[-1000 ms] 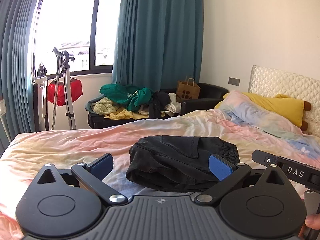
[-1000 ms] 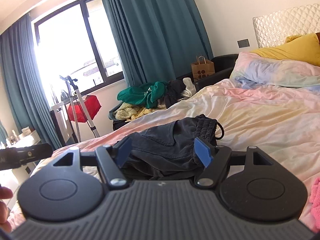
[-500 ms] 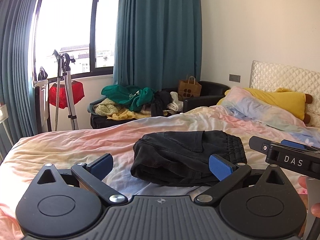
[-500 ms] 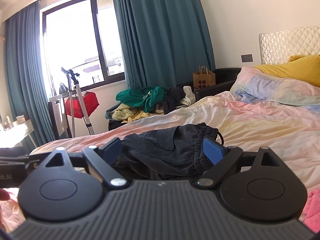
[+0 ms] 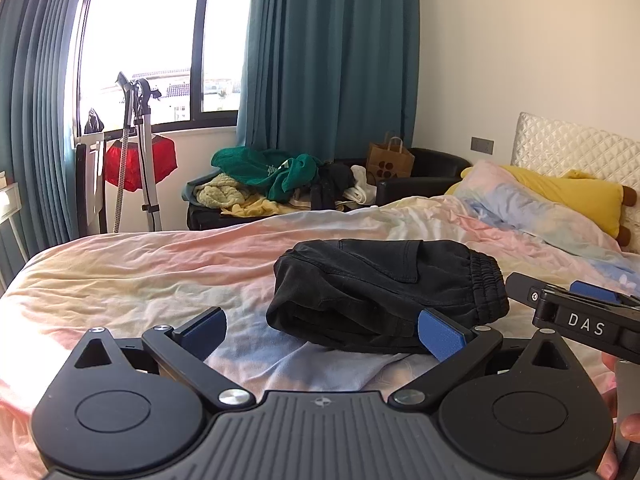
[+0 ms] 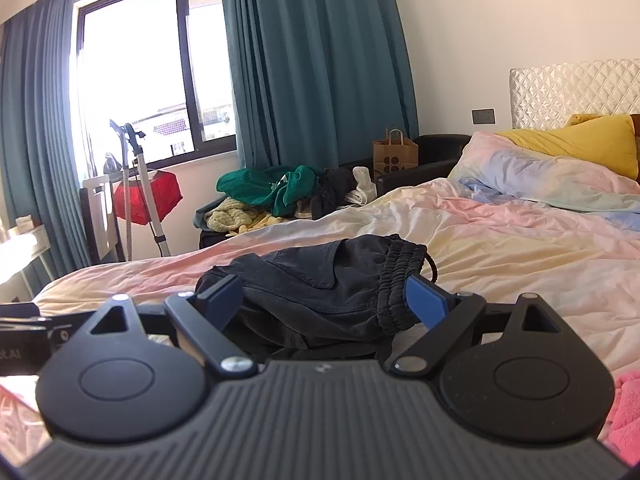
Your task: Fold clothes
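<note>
A folded pair of black shorts (image 5: pixel 384 292) with an elastic waistband lies on the pastel bed sheet (image 5: pixel 160 276). It also shows in the right wrist view (image 6: pixel 320 292). My left gripper (image 5: pixel 322 332) is open and empty, held just short of the shorts' near left corner. My right gripper (image 6: pixel 324 300) is open and empty, its blue pads on either side of the shorts' near edge. The right gripper's body shows at the right of the left wrist view (image 5: pixel 580 316).
A black chair piled with green, yellow and white clothes (image 5: pixel 276 184) stands beyond the bed. A brown paper bag (image 5: pixel 390 158) sits beside it. Pillows (image 5: pixel 560 200) lie at the headboard. A pink cloth (image 6: pixel 628 416) lies at the right edge.
Both grippers have drawn back and risen a little from the shorts. Both stay open and the shorts have not moved.
</note>
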Demonstrator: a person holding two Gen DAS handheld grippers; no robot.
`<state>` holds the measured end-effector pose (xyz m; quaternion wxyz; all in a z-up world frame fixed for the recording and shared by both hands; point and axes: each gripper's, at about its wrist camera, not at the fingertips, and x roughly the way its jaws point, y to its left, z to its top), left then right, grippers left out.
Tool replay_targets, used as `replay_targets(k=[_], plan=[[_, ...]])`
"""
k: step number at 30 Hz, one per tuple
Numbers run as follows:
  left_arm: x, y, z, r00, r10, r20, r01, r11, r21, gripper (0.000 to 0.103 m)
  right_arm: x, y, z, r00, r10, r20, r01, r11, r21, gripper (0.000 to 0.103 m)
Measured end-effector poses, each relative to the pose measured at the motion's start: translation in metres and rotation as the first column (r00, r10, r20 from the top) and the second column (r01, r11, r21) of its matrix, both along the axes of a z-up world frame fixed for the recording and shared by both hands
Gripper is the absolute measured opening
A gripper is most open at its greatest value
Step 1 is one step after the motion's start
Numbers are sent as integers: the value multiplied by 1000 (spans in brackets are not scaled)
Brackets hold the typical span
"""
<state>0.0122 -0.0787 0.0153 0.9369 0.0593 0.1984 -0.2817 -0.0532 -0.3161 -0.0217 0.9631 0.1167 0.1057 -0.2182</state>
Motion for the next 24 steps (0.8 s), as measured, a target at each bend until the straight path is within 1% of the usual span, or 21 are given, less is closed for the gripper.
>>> replay_targets(k=[3,12,24], plan=[[-1,0,0,1000,4,9,-4,1000,1,103,2,1,-1,1000,2,-7,-2,1000,3,90],[3,4,0,1000,22,-1,-22,1000,-3,103,3,4,-2,1000,-1,-9,1,1000,-9,90],[-3,-1,1,1000,17,4,-17,1000,-1,103,3,5,-1,1000,-4,-17,4,1000,-6,90]])
